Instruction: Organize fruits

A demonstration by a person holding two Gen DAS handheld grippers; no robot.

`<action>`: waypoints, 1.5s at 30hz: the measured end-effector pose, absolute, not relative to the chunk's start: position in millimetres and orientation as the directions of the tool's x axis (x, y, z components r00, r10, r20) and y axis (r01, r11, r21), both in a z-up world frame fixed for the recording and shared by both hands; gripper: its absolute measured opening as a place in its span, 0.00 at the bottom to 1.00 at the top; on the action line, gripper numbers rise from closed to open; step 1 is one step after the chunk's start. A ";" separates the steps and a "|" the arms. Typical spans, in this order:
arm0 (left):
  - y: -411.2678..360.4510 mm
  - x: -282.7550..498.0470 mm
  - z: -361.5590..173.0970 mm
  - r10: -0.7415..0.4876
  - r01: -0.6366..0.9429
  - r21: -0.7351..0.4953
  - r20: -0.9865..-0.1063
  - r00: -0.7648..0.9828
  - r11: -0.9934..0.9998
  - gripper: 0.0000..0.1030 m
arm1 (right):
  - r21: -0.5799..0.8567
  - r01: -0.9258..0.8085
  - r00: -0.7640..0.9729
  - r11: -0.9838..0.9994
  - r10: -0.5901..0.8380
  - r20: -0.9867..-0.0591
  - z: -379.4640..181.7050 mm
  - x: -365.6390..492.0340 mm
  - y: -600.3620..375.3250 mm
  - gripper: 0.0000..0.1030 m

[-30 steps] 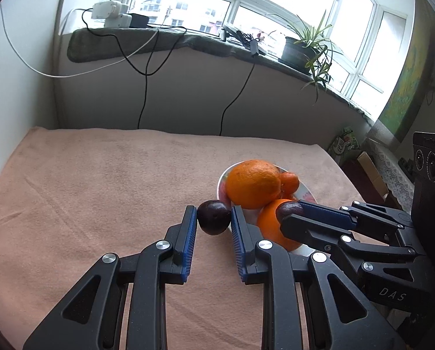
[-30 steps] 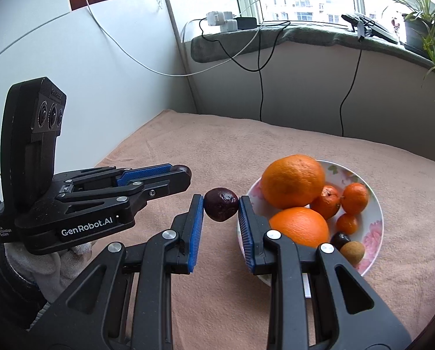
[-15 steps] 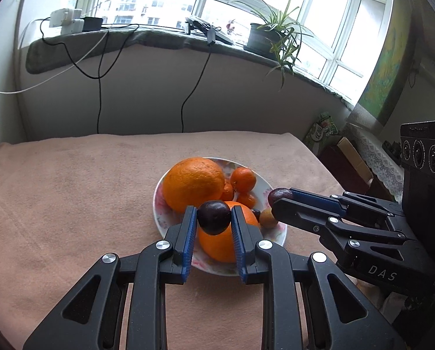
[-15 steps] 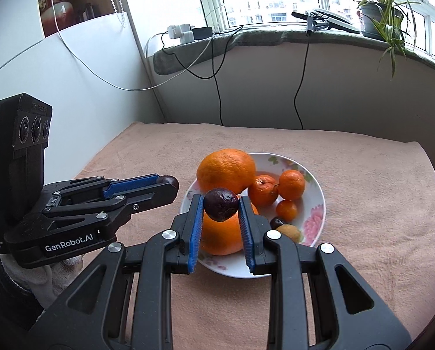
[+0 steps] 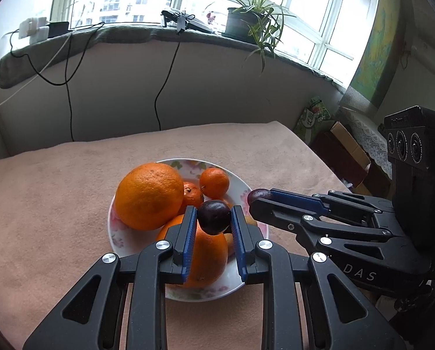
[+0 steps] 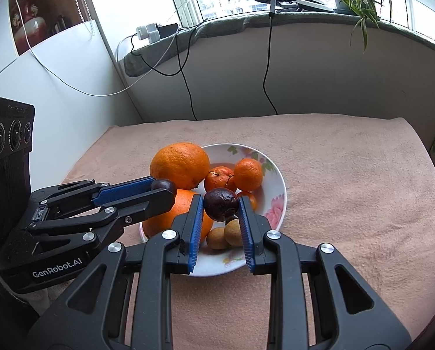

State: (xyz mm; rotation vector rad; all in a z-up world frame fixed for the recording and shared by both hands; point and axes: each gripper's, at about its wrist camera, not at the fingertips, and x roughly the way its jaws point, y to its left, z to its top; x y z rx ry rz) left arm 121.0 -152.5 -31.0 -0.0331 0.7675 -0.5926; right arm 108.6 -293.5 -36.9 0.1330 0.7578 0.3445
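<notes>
A flowered white plate [image 5: 248, 188] [image 6: 275, 175] on the pink cloth holds two big oranges [image 5: 149, 195] [image 6: 179, 164], several small mandarins [image 5: 214, 182] [image 6: 248, 173] and small brown fruits [image 6: 217, 237]. My left gripper [image 5: 213, 218] is shut on a dark purple passion fruit [image 5: 213, 215] above the plate's near side. My right gripper [image 6: 221, 205] is shut on a second, wrinkled passion fruit [image 6: 221, 204] over the plate. Each gripper shows in the other's view, fruit at its tip [image 5: 258, 194] [image 6: 163, 186].
The pink cloth [image 5: 42, 204] covers the table. Behind it runs a grey wall with hanging cables [image 5: 159, 93] and a window sill bearing a potted plant [image 5: 243, 23] and chargers. Boxes [image 5: 345, 151] stand off the table's right edge.
Both grippers have carried their passion fruits from beside the plate's left side to above the plate. Their jaws stayed shut on the fruits.
</notes>
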 end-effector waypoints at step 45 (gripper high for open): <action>-123.5 98.0 -18.1 -0.450 0.423 -0.204 -0.621 0.641 0.883 0.56 | 0.199 -0.236 0.717 0.951 0.309 -0.625 -24.8 81.6 -297.5 0.69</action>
